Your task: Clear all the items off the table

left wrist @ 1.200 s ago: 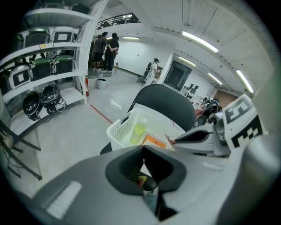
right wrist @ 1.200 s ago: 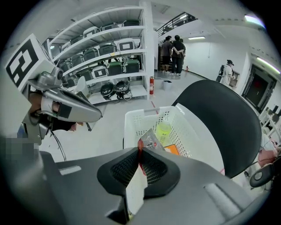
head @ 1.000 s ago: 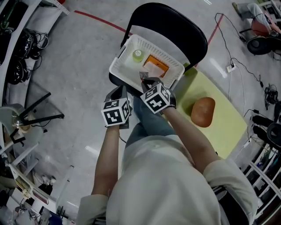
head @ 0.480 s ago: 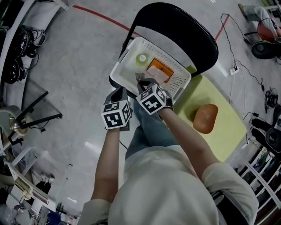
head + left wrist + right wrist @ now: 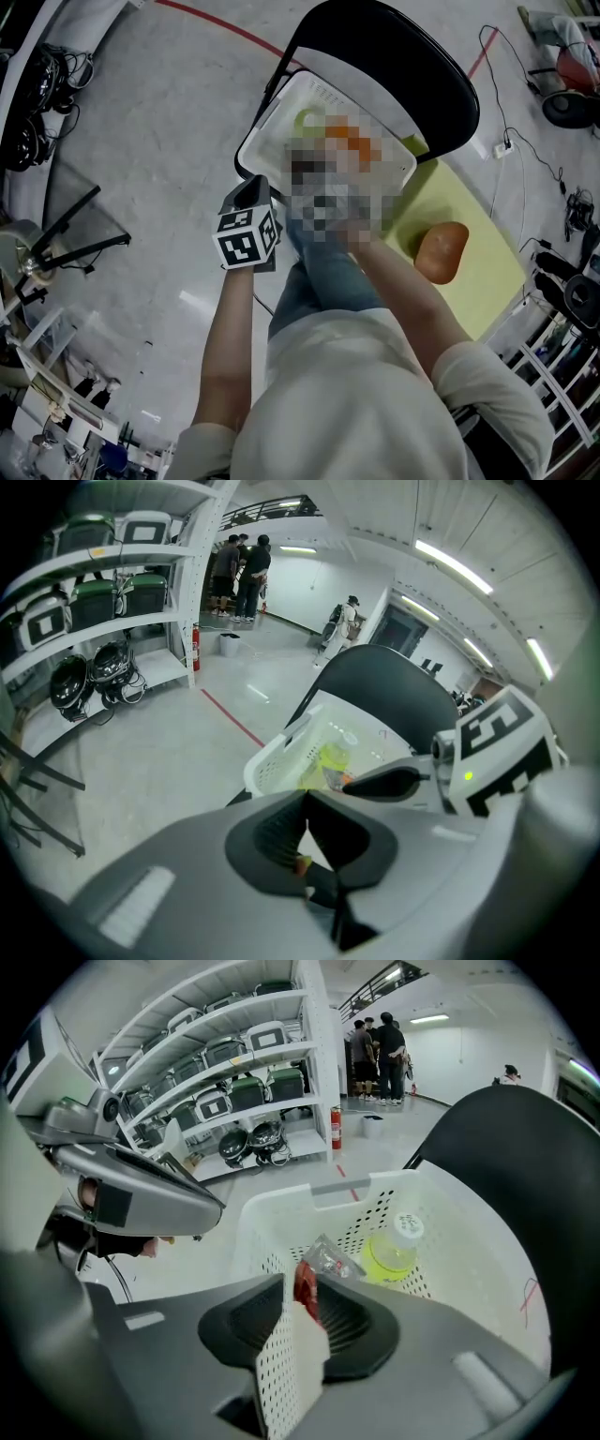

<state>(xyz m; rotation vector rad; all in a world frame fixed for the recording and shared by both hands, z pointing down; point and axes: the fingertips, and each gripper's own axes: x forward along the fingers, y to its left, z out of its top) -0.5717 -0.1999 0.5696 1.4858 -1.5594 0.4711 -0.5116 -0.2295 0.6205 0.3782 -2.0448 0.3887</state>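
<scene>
On my left, the left gripper (image 5: 305,803) hangs just short of the near left corner of a white perforated plastic basket (image 5: 469,1222). It is outside the basket and points steeply down, with its fingers pressed together. The basket sits on the seat of a black chair (image 5: 403,47), which stands on the grey floor (image 5: 159,141). Inside the basket, a yellow-green drink bottle with a white cap (image 5: 392,1251) lies on its side near the far wall.

My right gripper (image 5: 292,1288) is over the basket's near edge, tilted down into it. Its fingers have just been opening and now stand a little apart. A crinkled packet of red and clear plastic (image 5: 328,1258) stands in the gap between them. Its red end lies against one finger, and I cannot see the other finger pressing on it. Its clear end sticks out past the fingertips toward the bottle, and the basket's near wall shows through the same gap.

Further right, just beside the chair, a yellow-green desk (image 5: 487,281) carries a brown, rounded, loaf-shaped object (image 5: 441,251). It lies near my right forearm, well apart from both grippers.
</scene>
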